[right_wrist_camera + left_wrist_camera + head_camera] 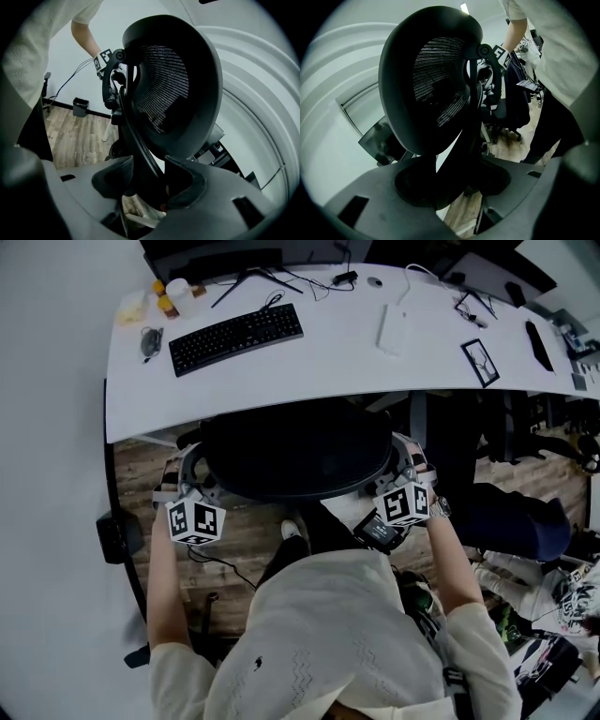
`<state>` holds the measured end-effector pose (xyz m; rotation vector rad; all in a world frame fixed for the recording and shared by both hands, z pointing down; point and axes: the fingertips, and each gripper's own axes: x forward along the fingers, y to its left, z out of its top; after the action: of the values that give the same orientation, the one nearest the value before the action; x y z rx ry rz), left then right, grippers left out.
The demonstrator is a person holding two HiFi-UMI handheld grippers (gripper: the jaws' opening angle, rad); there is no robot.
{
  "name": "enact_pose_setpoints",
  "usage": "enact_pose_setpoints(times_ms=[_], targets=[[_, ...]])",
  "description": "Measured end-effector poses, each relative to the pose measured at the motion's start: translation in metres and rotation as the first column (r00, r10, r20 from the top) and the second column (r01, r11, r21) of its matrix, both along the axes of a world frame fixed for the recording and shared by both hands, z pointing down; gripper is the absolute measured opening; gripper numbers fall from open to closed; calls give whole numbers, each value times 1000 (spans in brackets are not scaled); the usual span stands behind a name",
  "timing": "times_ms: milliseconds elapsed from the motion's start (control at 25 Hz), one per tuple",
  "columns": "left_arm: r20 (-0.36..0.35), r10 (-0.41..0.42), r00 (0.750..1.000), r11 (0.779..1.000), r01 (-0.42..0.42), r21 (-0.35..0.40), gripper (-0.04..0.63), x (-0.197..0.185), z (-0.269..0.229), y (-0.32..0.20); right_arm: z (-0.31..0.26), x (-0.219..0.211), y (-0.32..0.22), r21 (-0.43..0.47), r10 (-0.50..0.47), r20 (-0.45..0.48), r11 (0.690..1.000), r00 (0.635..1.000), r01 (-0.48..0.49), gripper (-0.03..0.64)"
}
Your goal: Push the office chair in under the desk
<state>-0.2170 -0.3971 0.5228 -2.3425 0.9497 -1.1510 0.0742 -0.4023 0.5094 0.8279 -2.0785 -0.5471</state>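
The black office chair's mesh backrest (295,454) stands right at the front edge of the white curved desk (328,367), its seat hidden below. My left gripper (194,495) grips the backrest's left rim and my right gripper (405,479) grips its right rim. In the left gripper view the backrest (436,84) runs down between the jaws of the left gripper (454,187), which are shut on it. The right gripper view shows the backrest (173,89) and its frame held the same way in the right gripper (150,187).
A keyboard (236,337), a white box (394,329), a small framed picture (480,362) and cables lie on the desk. Another chair draped with dark clothes (511,517) stands at the right. A black bin (120,535) sits by the left wall on wood flooring.
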Motion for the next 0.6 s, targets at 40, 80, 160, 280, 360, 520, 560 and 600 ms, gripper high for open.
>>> enact_pose_setpoints(times_ms=[40, 80, 160, 280, 360, 520, 560, 600], targets=[[-3, 1, 1000, 1000, -1, 4, 224, 1, -1, -1, 0, 1, -2, -1, -2, -2, 1000, 1000, 2, 210], [-5, 0, 1000, 1000, 0, 5, 224, 2, -1, -1, 0, 2, -3, -2, -6, -3, 1000, 1000, 6, 209], [-8, -4, 1000, 1000, 4, 5, 225, 3, 0, 0, 0, 2, -3, 0, -16, -6, 1000, 1000, 16, 209], [-11, -10, 1000, 1000, 10, 4, 225, 4, -1, -1, -1, 4, -3, 2, -27, -6, 1000, 1000, 27, 209], [-11, -14, 1000, 1000, 14, 6, 225, 5, -2, -2, -2, 4, -5, 2, -31, -3, 1000, 1000, 31, 209], [-13, -26, 1000, 1000, 26, 10, 225, 8, -3, -2, -2, 7, -8, 5, -44, -4, 999, 999, 44, 210], [-14, -29, 999, 1000, 29, 11, 227, 9, -3, -2, -2, 9, -10, 6, -46, -5, 999, 999, 46, 210], [-15, -30, 999, 999, 30, 13, 227, 11, -3, -2, -2, 11, -12, 8, -47, -5, 999, 999, 47, 210]])
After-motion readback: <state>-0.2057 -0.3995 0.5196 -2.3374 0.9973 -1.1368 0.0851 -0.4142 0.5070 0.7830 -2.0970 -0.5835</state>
